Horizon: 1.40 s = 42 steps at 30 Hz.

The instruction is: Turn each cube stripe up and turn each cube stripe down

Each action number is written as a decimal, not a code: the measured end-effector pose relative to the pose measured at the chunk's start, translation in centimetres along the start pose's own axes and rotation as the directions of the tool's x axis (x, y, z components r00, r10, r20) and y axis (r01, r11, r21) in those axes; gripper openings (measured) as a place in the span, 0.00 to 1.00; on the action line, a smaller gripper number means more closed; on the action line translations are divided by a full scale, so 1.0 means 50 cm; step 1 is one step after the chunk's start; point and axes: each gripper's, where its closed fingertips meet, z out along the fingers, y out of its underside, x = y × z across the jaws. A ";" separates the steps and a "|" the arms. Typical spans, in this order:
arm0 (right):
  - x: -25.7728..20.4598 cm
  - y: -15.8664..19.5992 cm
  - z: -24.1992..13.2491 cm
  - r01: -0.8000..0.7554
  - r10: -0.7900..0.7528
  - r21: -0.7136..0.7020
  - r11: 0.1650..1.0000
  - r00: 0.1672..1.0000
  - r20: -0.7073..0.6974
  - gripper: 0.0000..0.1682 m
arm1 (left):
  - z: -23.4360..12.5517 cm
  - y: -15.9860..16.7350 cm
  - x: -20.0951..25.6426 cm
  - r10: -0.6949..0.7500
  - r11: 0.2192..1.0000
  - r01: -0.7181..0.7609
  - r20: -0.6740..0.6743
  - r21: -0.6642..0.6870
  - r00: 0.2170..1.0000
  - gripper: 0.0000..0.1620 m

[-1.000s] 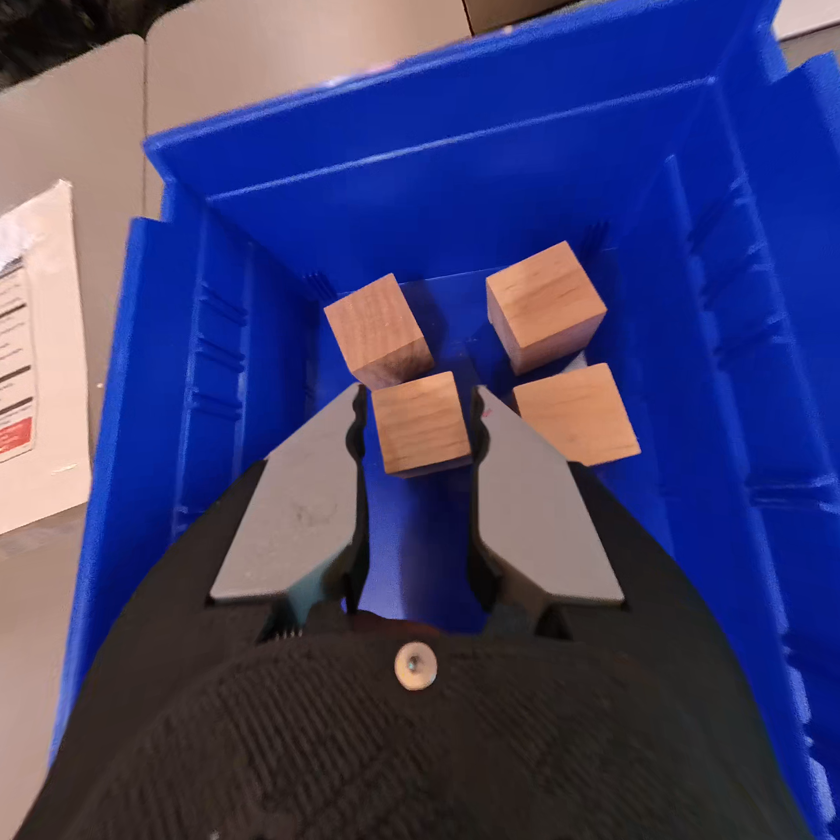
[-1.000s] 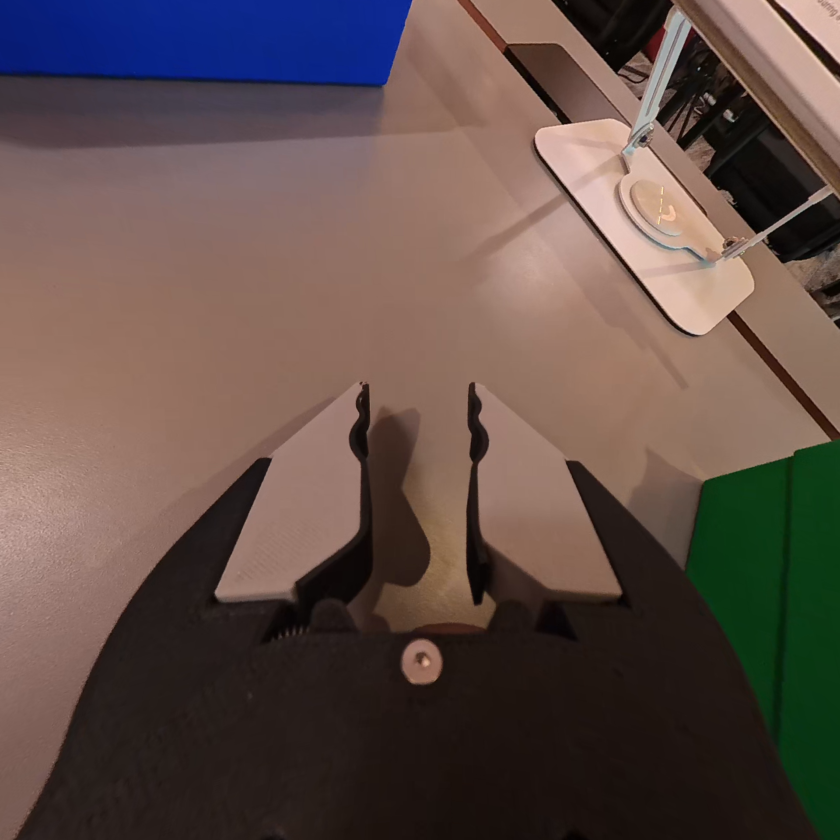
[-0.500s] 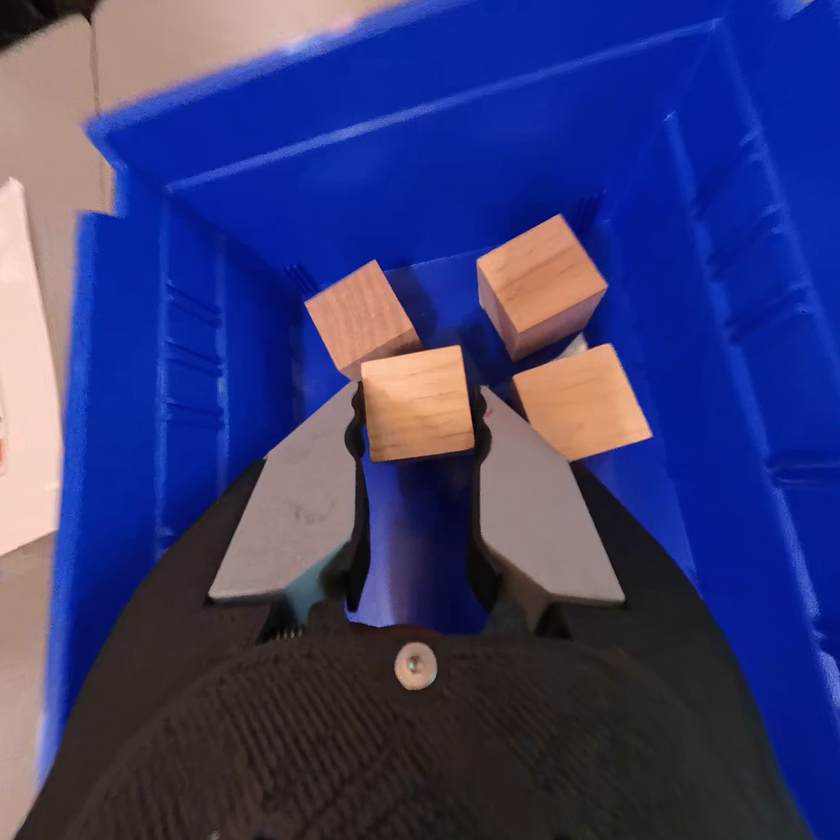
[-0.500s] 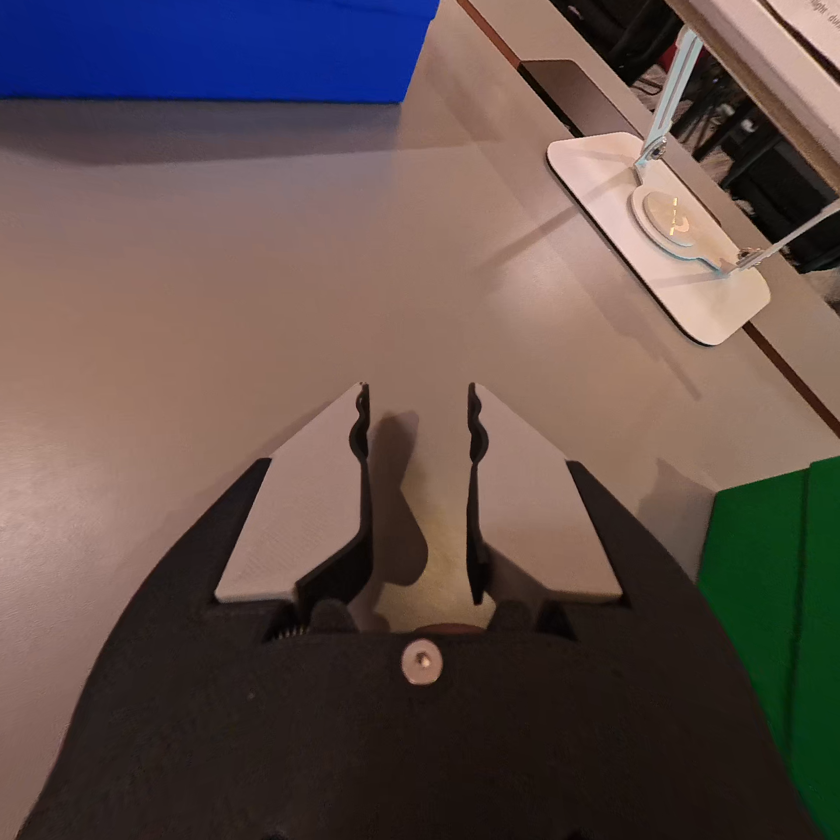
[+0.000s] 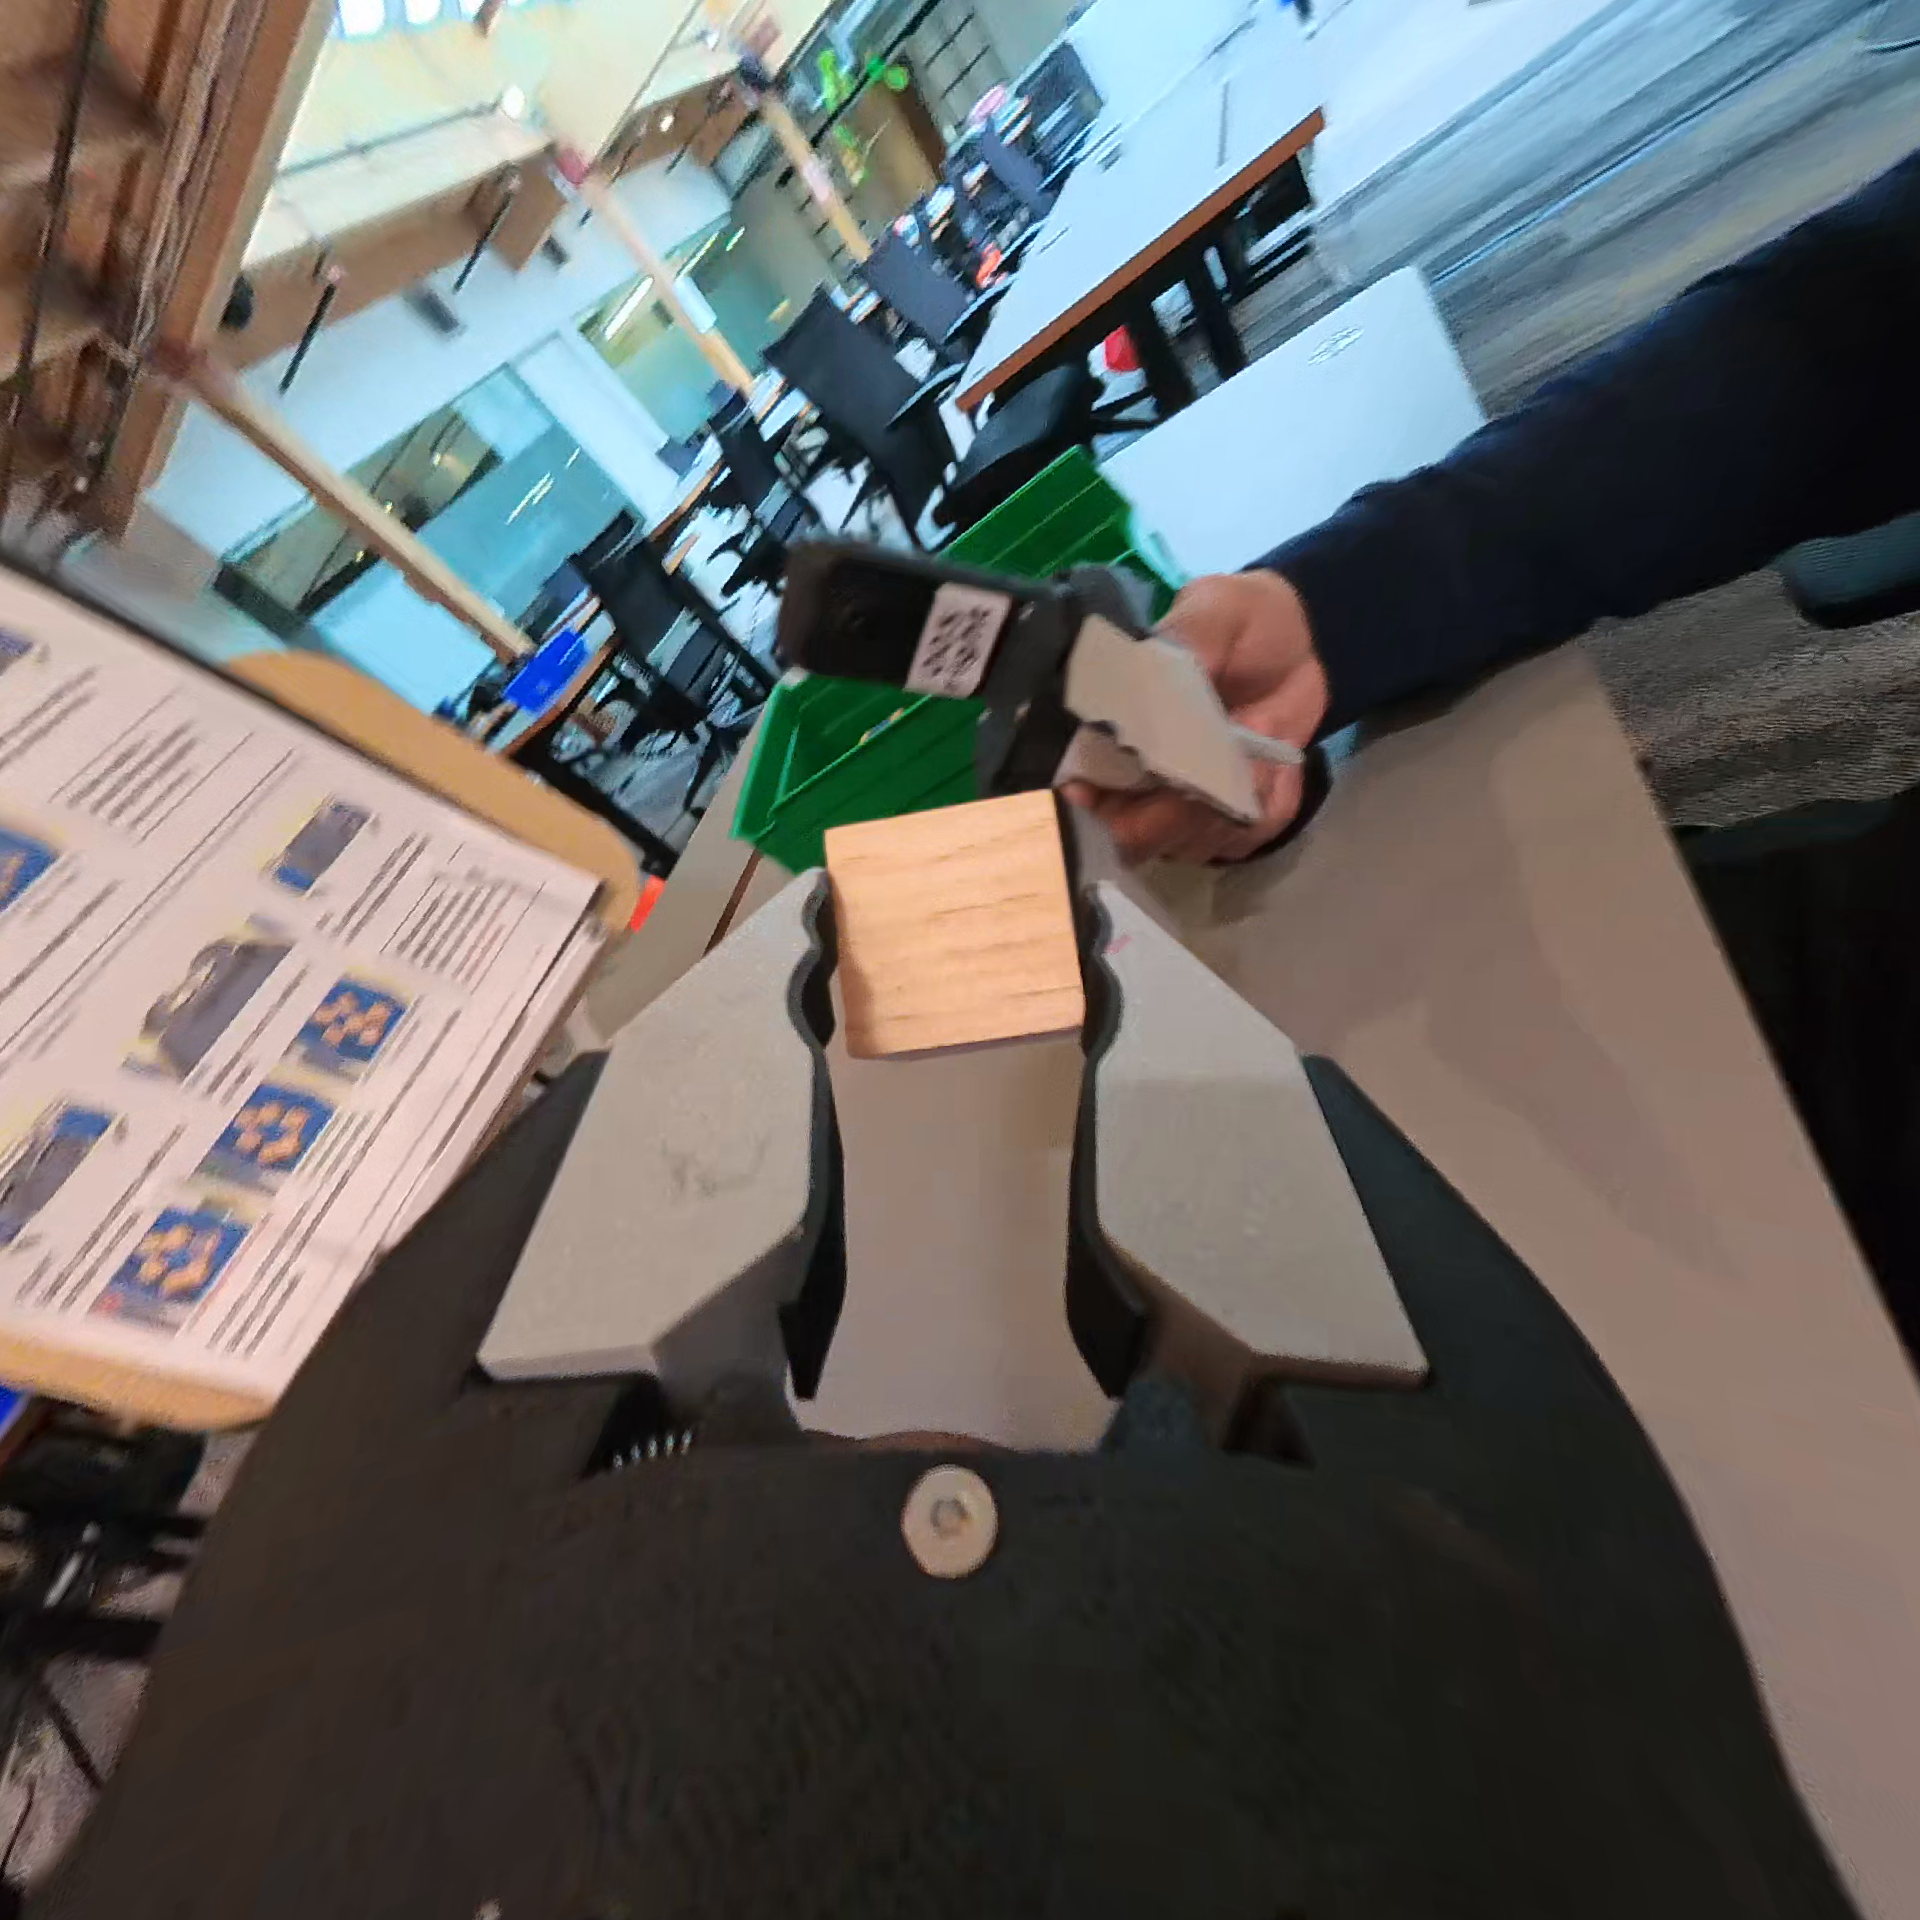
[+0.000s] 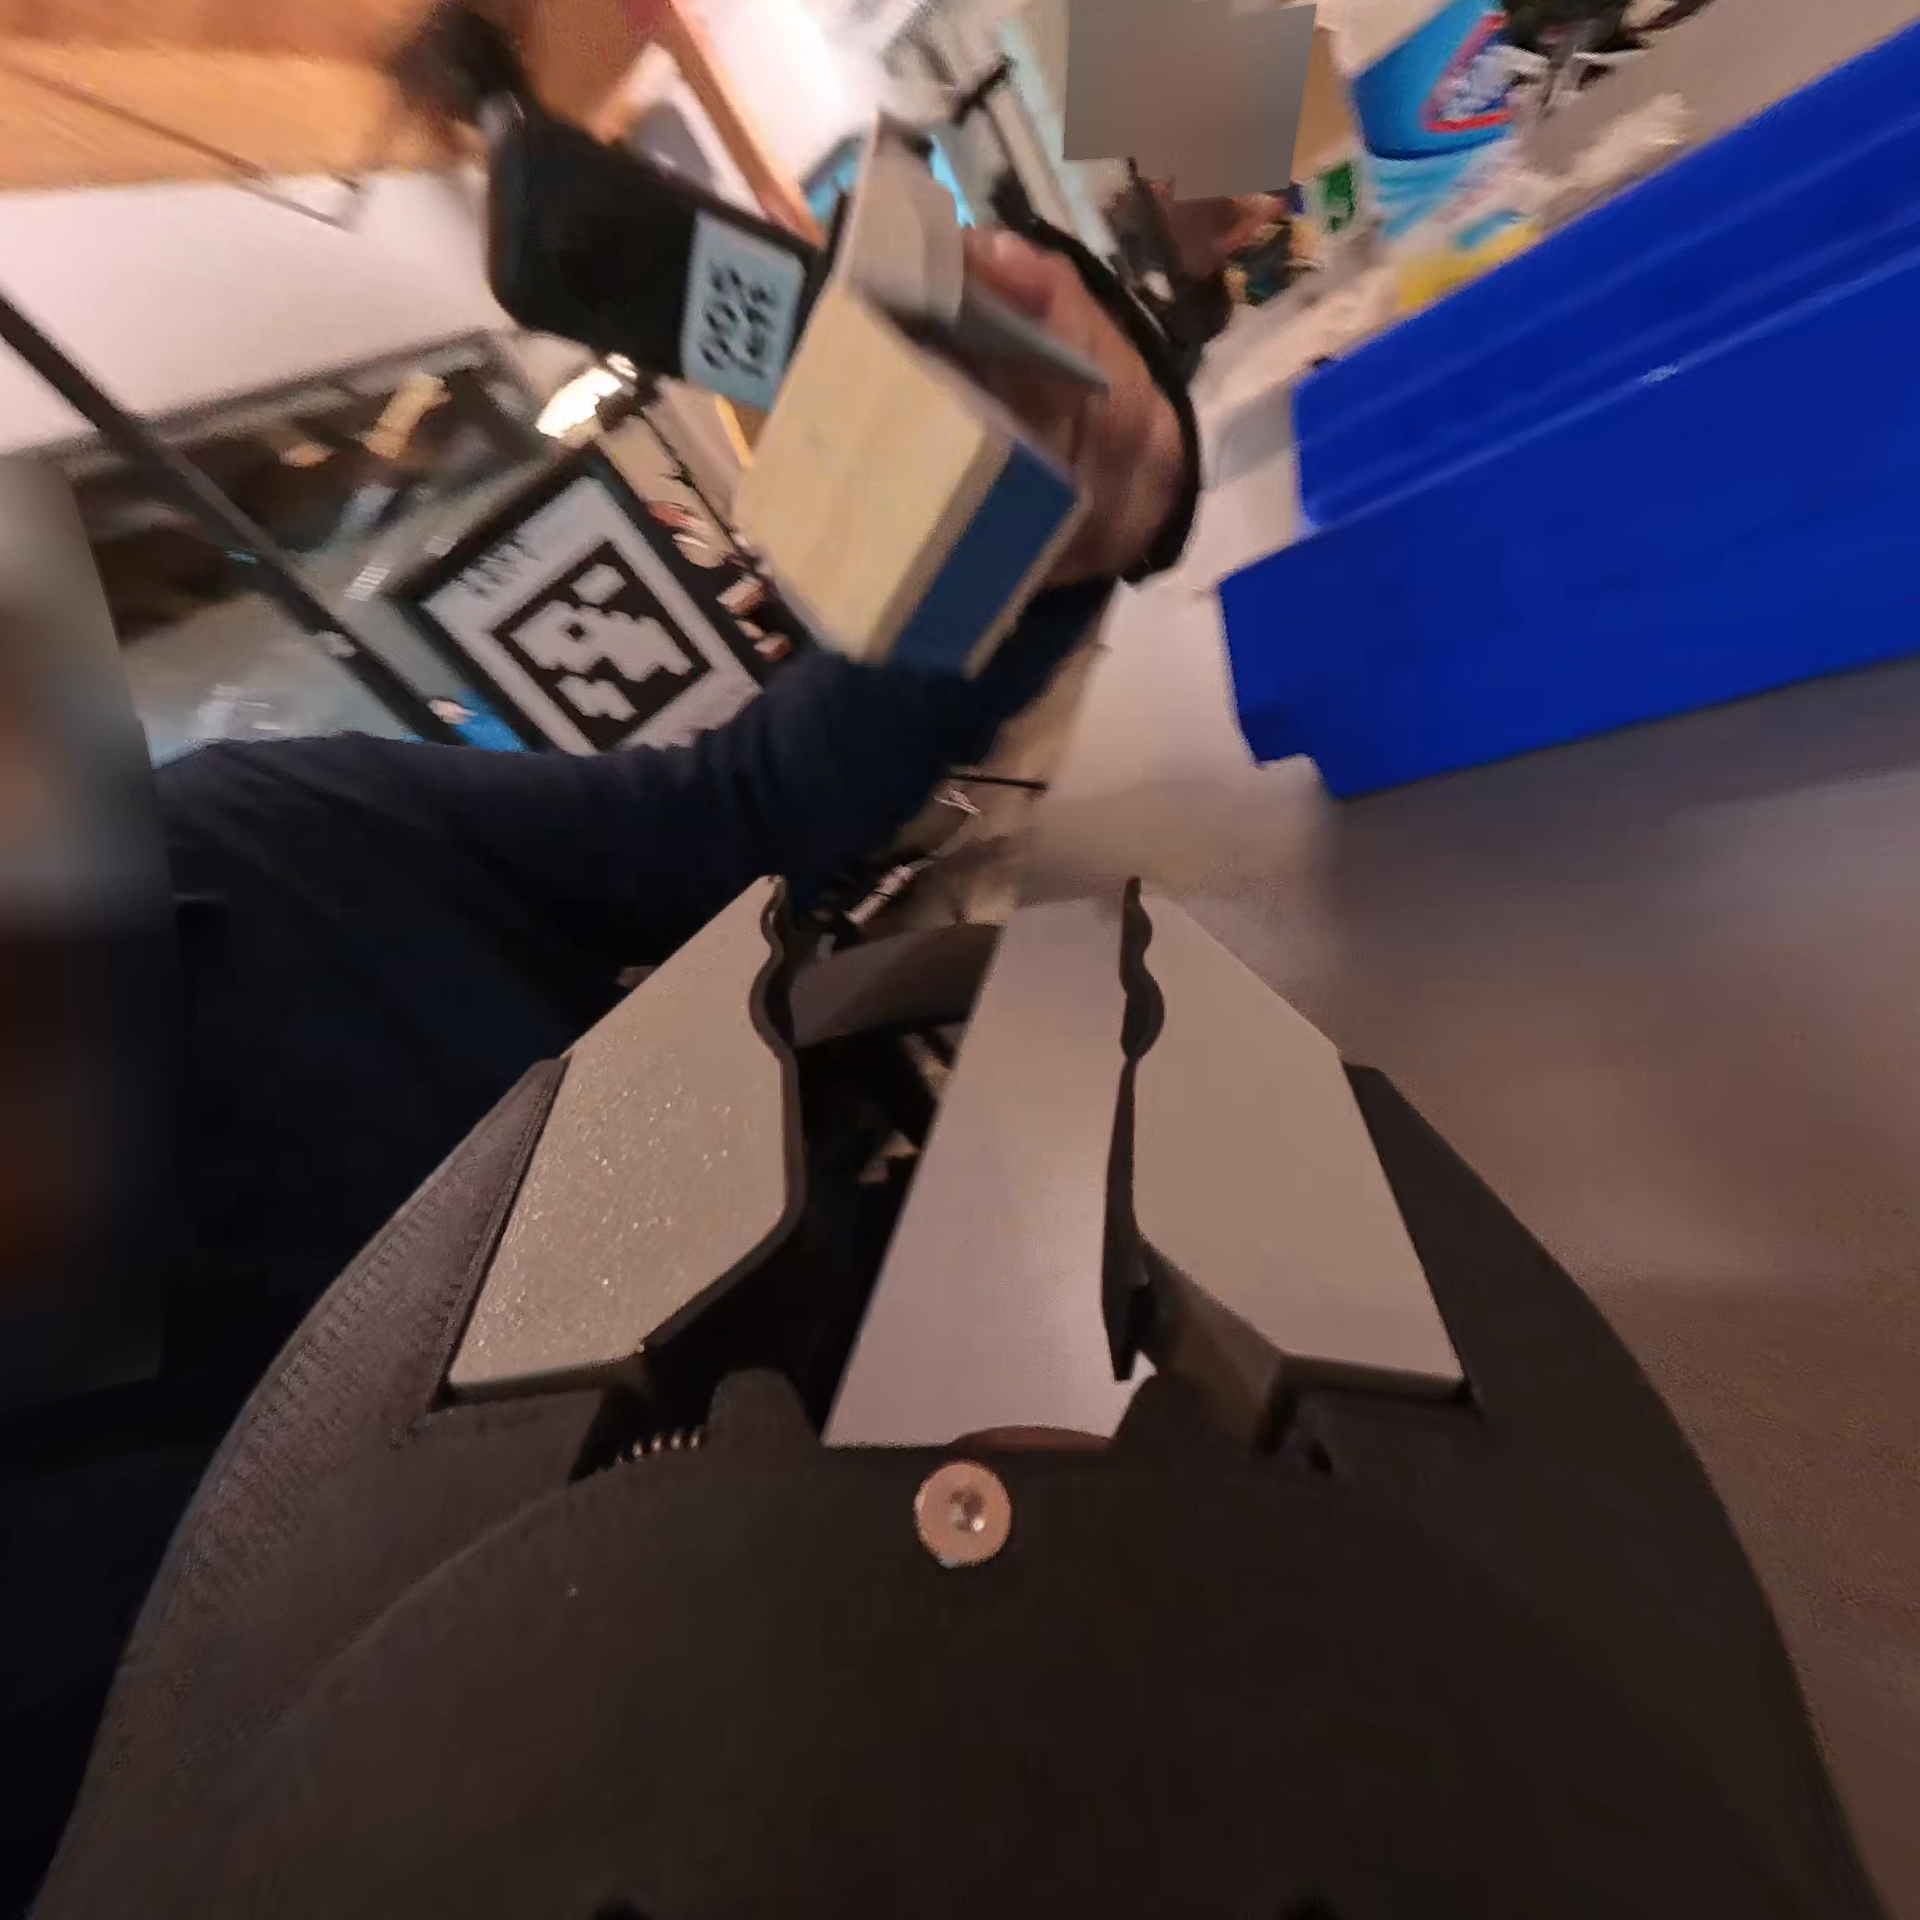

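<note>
Both fingers of the left gripper (image 5: pixel 956 951) were clamped on a wooden cube (image 5: pixel 956 935), held up above the grey table (image 5: pixel 1455 1039) in the left wrist view. Beyond it, a hand (image 5: pixel 1236 707) in a dark sleeve held the right gripper (image 5: pixel 1174 717) in front of a green bin (image 5: pixel 873 758); a printed sheet (image 5: pixel 239 997) lay to the left. Seen from the right wrist, the right gripper (image 6: pixel 951 935) stood parted around nothing, over the table edge. Farther off, the left gripper gripped the cube (image 6: pixel 883 509), one face showing a blue stripe (image 6: pixel 987 582), and a blue bin (image 6: pixel 1558 499) sat on the table to the right.
</note>
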 end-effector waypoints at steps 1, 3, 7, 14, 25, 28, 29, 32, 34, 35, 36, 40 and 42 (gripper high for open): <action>-0.017 -0.005 0.001 -0.013 0.012 0.018 1.000 0.999 0.051 0.37 | 0.015 -0.012 0.022 0.017 1.000 -0.016 -0.020 0.016 1.000 0.28; -0.043 -0.013 0.002 -0.056 0.048 0.044 0.997 0.988 0.149 0.38 | 0.042 -0.029 0.058 0.048 0.998 -0.046 -0.048 0.039 0.998 0.28; -0.083 -0.034 -0.013 -0.151 0.112 0.094 0.984 0.936 0.333 0.32 | 0.082 -0.048 0.090 0.108 0.991 -0.104 -0.047 0.079 0.993 0.28; -0.066 -0.054 -0.037 -0.183 0.122 0.169 0.968 0.939 0.323 0.28 | 0.100 -0.044 0.068 0.161 0.975 -0.173 0.095 0.137 0.982 0.28; -0.048 -0.061 -0.041 -0.167 0.113 0.200 0.965 0.959 0.259 0.23 | 0.085 -0.018 0.059 0.138 0.980 -0.155 0.134 0.123 0.981 0.27; -0.051 -0.059 -0.038 -0.193 0.133 0.195 0.962 0.950 0.284 0.23 | 0.082 -0.018 0.063 0.156 0.978 -0.173 0.136 0.117 0.978 0.27; -0.053 -0.060 -0.038 -0.205 0.142 0.195 0.959 0.944 0.297 0.23 | 0.081 -0.020 0.064 0.162 0.977 -0.179 0.139 0.113 0.977 0.27; -0.053 -0.061 -0.039 -0.225 0.157 0.196 0.954 0.937 0.312 0.23 | 0.082 -0.020 0.064 0.174 0.976 -0.191 0.150 0.104 0.973 0.27; -0.050 -0.059 -0.038 -0.259 0.191 0.185 0.948 0.928 0.321 0.23 | 0.083 -0.017 0.064 0.173 0.977 -0.189 0.155 0.098 0.973 0.27; -0.048 -0.059 -0.038 -0.277 0.208 0.183 0.943 0.922 0.326 0.24 | 0.084 -0.015 0.063 0.176 0.977 -0.193 0.162 0.093 0.971 0.27; -0.045 -0.058 -0.037 -0.287 0.218 0.181 0.941 0.920 0.327 0.24 | 0.086 -0.011 0.063 0.178 0.977 -0.195 0.167 0.086 0.970 0.27; -0.035 -0.054 -0.028 -0.282 0.225 0.174 0.944 0.931 0.287 0.26 | 0.092 0.002 0.057 0.101 0.988 -0.119 0.180 0.094 0.979 0.27; -0.041 -0.057 -0.029 -0.270 0.213 0.173 0.947 0.933 0.290 0.26 | 0.085 -0.005 0.053 -0.007 0.984 -0.022 0.163 0.175 0.987 0.27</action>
